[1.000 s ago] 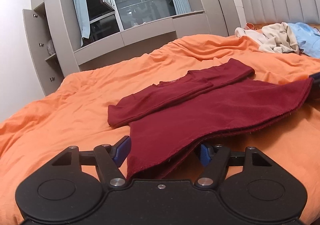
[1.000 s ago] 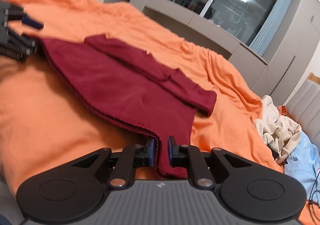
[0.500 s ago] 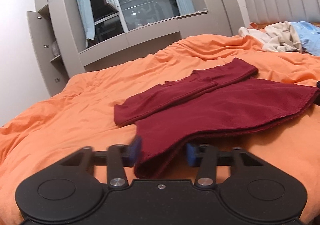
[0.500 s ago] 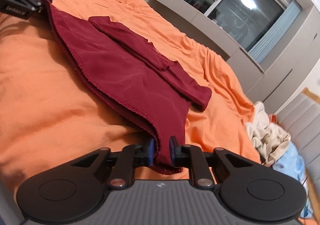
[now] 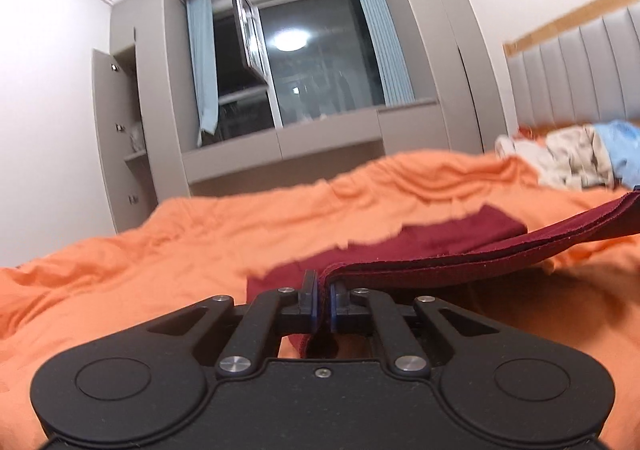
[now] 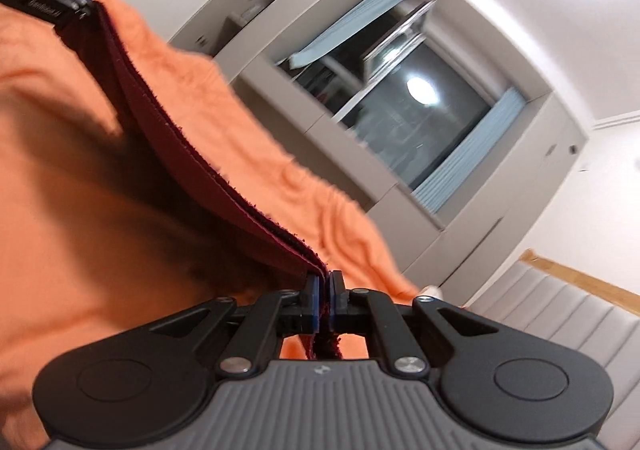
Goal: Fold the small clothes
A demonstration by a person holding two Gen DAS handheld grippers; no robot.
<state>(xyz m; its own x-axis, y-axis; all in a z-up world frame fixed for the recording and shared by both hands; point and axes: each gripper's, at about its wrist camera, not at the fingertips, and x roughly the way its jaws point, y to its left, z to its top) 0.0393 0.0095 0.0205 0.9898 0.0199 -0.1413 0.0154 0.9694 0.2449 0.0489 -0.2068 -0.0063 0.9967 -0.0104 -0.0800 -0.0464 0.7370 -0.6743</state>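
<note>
Now both the left gripper and right gripper pinch the maroon garment's rough, fraying hem taut above the rumpled orange duvet.

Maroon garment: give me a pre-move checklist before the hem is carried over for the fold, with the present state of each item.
1. Left gripper shut on the maroon garment: ok.
2. Right gripper shut on the garment's other corner: ok.
3. Hem edge spans between the two grippers without a twist: ok.
4. Hem lifted off the orange duvet: ok.
5. Sleeves lying flat on the far part: cannot tell, blurred.
6. Pile of other clothes apart from the garment: ok.
</note>
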